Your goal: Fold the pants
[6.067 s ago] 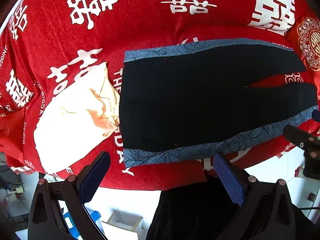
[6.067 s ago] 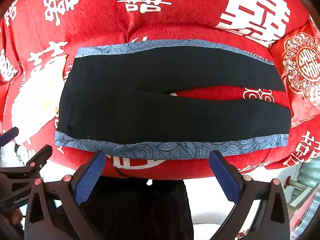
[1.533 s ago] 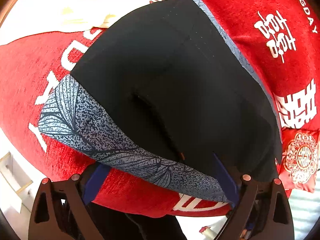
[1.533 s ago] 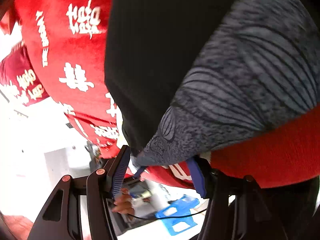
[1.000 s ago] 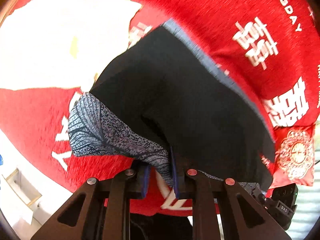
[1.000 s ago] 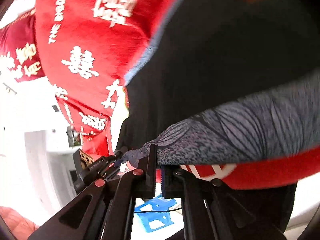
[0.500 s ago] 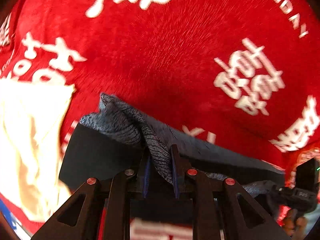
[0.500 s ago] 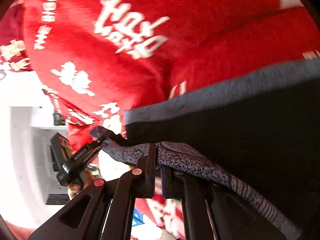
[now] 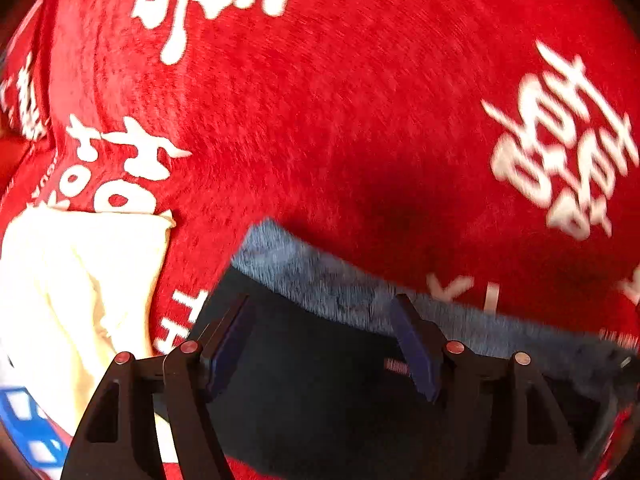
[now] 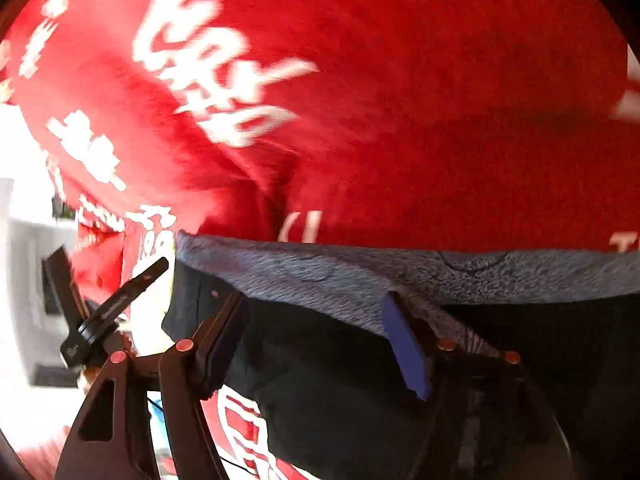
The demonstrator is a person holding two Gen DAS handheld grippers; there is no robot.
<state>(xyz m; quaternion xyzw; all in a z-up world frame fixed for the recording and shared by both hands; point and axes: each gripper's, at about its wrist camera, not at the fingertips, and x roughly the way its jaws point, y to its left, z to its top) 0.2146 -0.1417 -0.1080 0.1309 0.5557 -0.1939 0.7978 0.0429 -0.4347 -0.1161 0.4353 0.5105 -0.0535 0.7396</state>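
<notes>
The pants (image 9: pixel 320 392) are lying half-folded on the red blanket (image 9: pixel 360 140), long axis running crosswise directly beneath both wide-open claws (left gripper (image 9: pixel 324 344), right gripper (image 10: pixel 316 340)), neither gripping fabric, each hovering equally near.

Pants (image 9: pixel 320 380) lie on the blanket (image 9: pixel 360 140), cloth (image 9: pixel 72 288) left.
</notes>
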